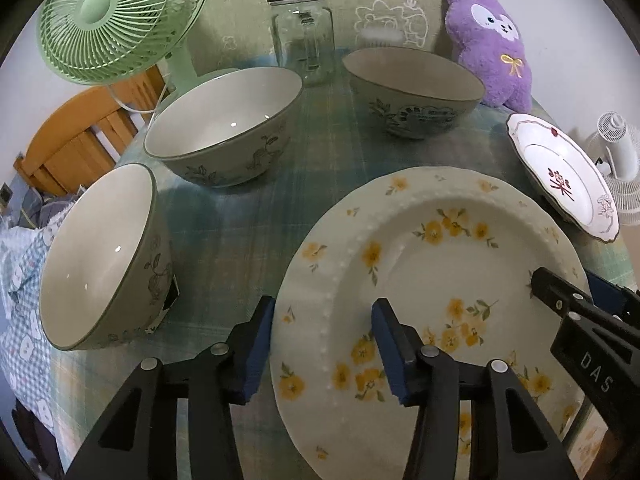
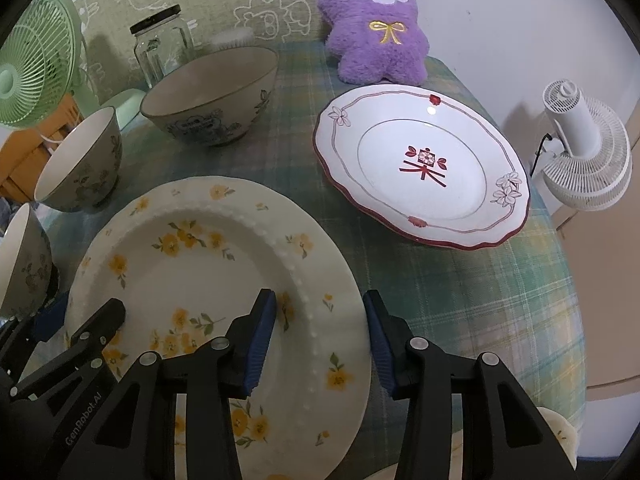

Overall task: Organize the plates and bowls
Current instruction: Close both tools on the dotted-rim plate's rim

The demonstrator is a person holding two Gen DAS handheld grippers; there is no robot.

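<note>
Yellow-flowered plate point(image 1: 432, 264) lies flat, face up, round, so no long axis. My left gripper point(image 1: 324, 344) straddles its left rim, my right gripper point(image 2: 320, 340) its right rim; both spread, pads not visibly pressing. Red-trimmed plate point(image 2: 424, 164) beyond my right gripper.

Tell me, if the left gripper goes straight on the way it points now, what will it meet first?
Most likely the left rim of the yellow-flowered plate, which the left gripper straddles; depth is unclear.

Yellow-flowered plate point(image 1: 420, 248) cut off below (near edge), small item behind jar point(image 1: 304, 32) blurred
</note>
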